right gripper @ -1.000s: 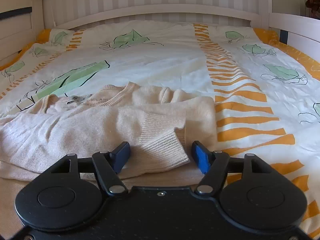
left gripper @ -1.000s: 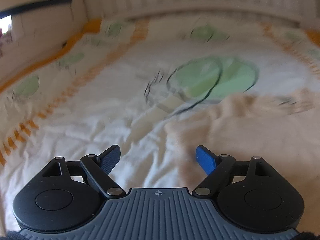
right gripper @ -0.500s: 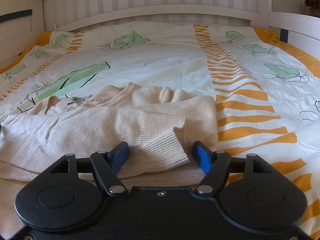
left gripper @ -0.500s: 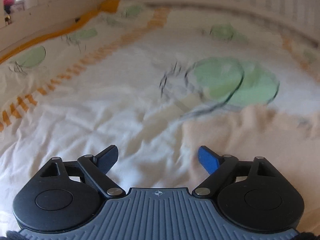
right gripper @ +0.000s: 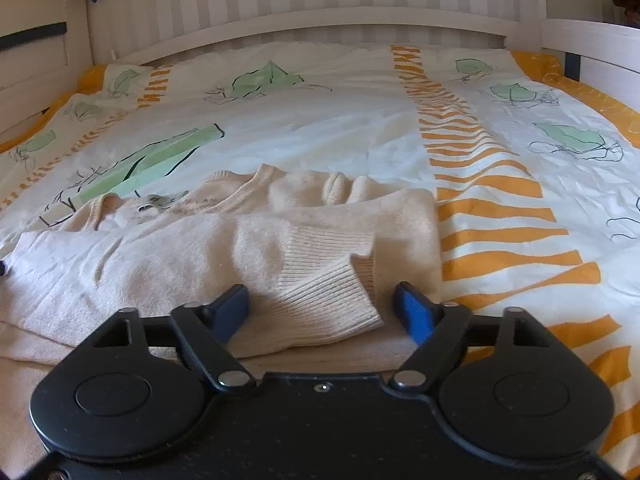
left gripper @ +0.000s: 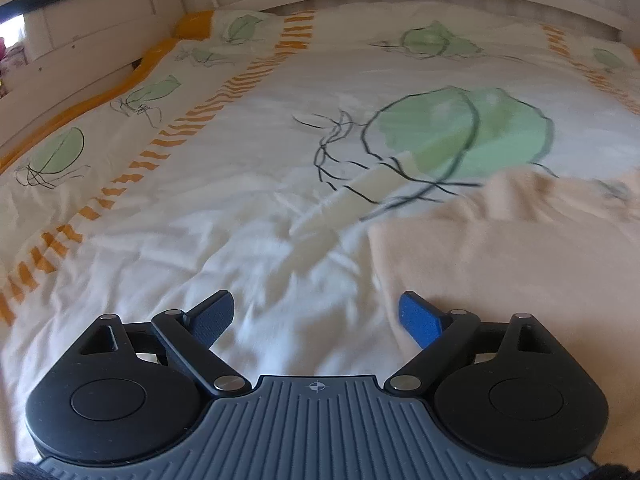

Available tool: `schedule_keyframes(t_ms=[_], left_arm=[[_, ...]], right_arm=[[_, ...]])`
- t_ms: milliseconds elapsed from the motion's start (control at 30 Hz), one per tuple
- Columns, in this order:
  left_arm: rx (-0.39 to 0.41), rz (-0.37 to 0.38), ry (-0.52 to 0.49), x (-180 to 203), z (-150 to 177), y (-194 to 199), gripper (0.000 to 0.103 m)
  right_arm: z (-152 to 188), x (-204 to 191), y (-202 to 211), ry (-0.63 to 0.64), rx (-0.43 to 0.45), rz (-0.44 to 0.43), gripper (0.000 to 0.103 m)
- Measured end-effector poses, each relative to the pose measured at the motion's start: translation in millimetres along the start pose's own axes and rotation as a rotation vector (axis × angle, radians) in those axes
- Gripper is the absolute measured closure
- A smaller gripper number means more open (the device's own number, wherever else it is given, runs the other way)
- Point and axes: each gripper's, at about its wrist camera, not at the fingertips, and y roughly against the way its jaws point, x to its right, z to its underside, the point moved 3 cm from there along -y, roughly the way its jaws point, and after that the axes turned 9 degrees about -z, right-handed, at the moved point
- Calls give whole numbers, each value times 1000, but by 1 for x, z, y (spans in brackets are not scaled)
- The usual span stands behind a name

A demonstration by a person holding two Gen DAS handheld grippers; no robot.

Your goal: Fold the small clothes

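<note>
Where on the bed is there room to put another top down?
Bare duvet lies between the sweater and the headboard, and more to the sweater's right over the orange stripes. The left wrist view shows another bare stretch left of the sweater's edge. It is crowded only by the folded cuff, lying loose between the opening right gripper fingers.

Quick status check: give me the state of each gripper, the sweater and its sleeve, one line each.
Left gripper: jaws opening, nothing between them.
Right gripper: jaws opening, sleeve cuff between them, pads clear of it.
Sweater: lying flat on the bedcover, neckline away from the camera.
Sleeve: folded across the body, ribbed cuff on top.
</note>
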Motion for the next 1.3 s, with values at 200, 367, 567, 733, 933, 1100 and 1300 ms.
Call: schedule_keyframes(t_ms=[200, 367, 567, 733, 933, 1100, 1300], left_arm=[[19, 110, -72, -14, 41, 77, 13], [-24, 198, -60, -31, 79, 126, 13], [-107, 295, 3, -41, 113, 155, 13], [-133, 327, -5, -37, 134, 167, 13], [-165, 355, -25, -33, 158, 178, 13], [-183, 356, -55, -26, 174, 179, 13], [-163, 341, -45, -20, 180, 178, 11]], right_arm=[[-4, -4, -2, 15, -46, -28, 1], [-16, -7, 29, 11, -54, -51, 1], [-23, 3, 106, -109, -73, -123, 1], [2, 6, 151, -156, -260, -122, 1], [49, 6, 175, -239, -507, -128, 1], [79, 13, 174, -298, -612, -64, 1], [89, 4, 168, -271, -632, -99, 1]])
